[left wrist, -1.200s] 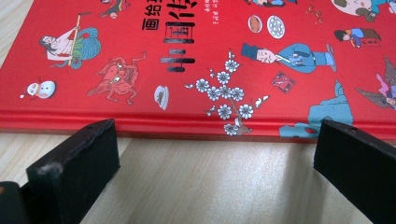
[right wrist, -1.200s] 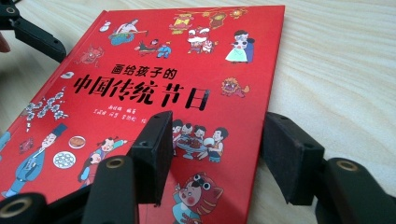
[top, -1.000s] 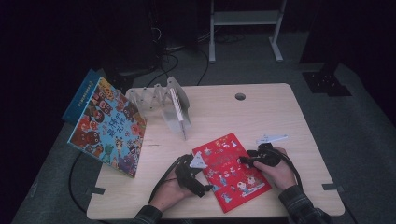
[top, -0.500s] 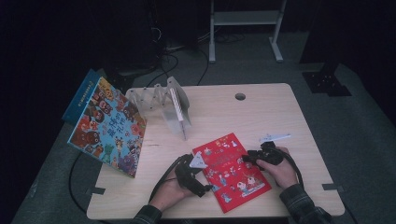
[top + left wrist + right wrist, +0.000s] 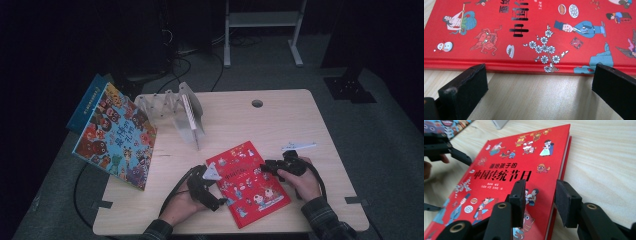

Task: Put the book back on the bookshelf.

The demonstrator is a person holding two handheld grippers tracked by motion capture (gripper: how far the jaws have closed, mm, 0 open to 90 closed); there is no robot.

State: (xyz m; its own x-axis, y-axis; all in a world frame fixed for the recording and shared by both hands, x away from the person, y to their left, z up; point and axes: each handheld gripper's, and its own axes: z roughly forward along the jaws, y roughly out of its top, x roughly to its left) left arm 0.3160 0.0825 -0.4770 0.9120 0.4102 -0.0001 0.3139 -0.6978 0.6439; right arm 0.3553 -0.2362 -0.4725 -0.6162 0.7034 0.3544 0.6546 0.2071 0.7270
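While the left tongs gape beside the red book, the right tongs straddle its edge, unclenched.

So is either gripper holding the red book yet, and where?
No. The left gripper is open beside the red book's spine; the right gripper straddles its opposite edge, unclosed.

Red book: hard cover, glossy, catching light. Table: pale wood-grain top, smooth, matt. Right gripper: black matt plastic arms, jaw faces padded and slightly rough. Left gripper: same dull black padding.
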